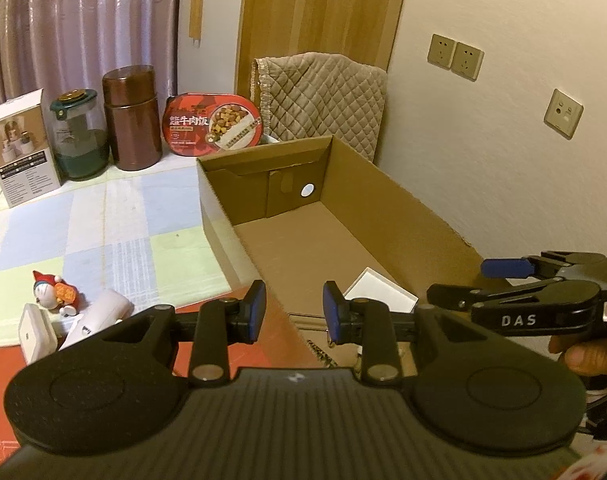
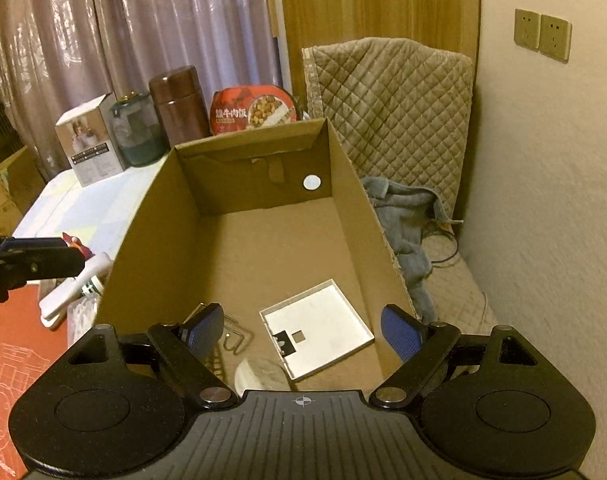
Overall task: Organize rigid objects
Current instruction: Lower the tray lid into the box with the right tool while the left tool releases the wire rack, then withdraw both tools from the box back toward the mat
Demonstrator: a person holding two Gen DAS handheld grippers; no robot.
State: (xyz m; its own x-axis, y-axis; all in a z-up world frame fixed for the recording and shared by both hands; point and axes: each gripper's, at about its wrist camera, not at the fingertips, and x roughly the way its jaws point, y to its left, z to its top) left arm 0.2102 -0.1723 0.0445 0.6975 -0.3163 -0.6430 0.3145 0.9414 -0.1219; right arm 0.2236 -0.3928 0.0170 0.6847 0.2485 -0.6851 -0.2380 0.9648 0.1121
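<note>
Blue-padded, the right gripper point(image 2: 303, 332) hangs with its jaws wide apart and holding nothing, over the near end of an open cardboard box point(image 2: 143, 240). Just beneath it a shallow white tray point(image 2: 323, 320) lies flat on the box floor, with a bent wire piece point(image 2: 233, 336) and a round white object point(image 2: 259, 372) beside it. The left gripper point(image 1: 293, 316) sits at the box's left wall, jaws drawn close together and holding nothing. Outside the box, on the checked cloth point(image 1: 103, 220), lie a small toy figure point(image 1: 53, 290) and a white bottle point(image 1: 99, 312). Farther back stand a white carton point(image 1: 21, 152), glass jar point(image 1: 77, 140), brown canister point(image 1: 131, 118) and red meal box point(image 1: 211, 124).
</note>
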